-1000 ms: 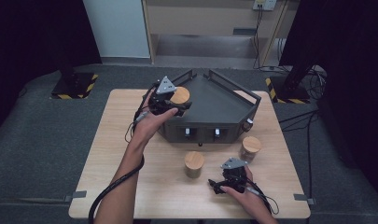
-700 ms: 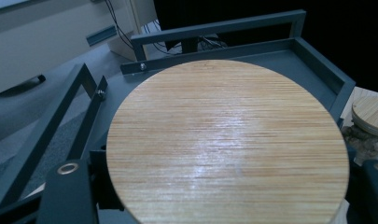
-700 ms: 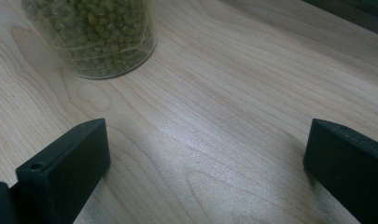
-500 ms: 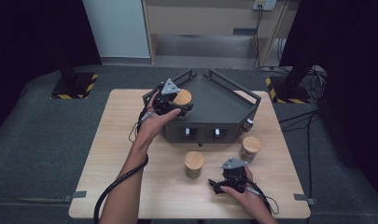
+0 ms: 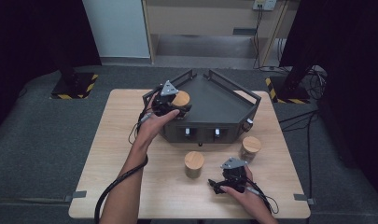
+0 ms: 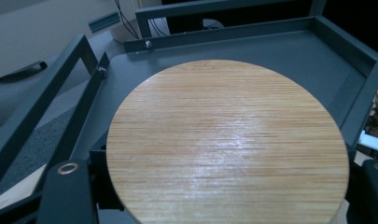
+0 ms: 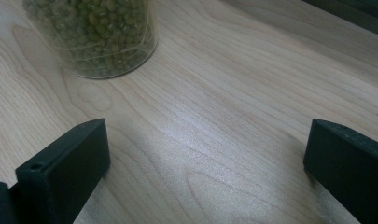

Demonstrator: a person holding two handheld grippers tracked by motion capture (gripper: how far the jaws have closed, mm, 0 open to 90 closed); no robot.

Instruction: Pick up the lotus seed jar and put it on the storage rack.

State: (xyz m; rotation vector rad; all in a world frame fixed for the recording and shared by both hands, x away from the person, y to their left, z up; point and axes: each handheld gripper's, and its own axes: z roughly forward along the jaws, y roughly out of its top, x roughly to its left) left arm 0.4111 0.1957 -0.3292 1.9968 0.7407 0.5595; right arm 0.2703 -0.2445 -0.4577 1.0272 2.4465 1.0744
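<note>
The left gripper (image 5: 173,106) is clamped on a jar with a round bamboo lid (image 5: 181,98), holding it at the left front corner of the dark grey metal tray (image 5: 224,100) that stands at the back half of the bench (image 5: 116,140). In the left gripper view the lid (image 6: 226,144) lies flat and close before the camera, above the tray's grey floor (image 6: 289,60), with the tray's railed walls rising behind it and to its sides; whether the jar's base touches the tray floor cannot be told. Two more jars with bamboo lids stand on the bench in front of the tray: one (image 5: 194,163) just before the middle of its front wall, the other (image 5: 250,147) near its right front corner. The right gripper (image 5: 226,185) rests low over the bench, in front of the tray and between those two jars but nearer the person, its jaws standing wide apart with nothing between them. In the right gripper view the bare wood shows between the two black jaws, and a clear jar of green beans (image 7: 93,35) stands beyond the left one, apart from it.
</note>
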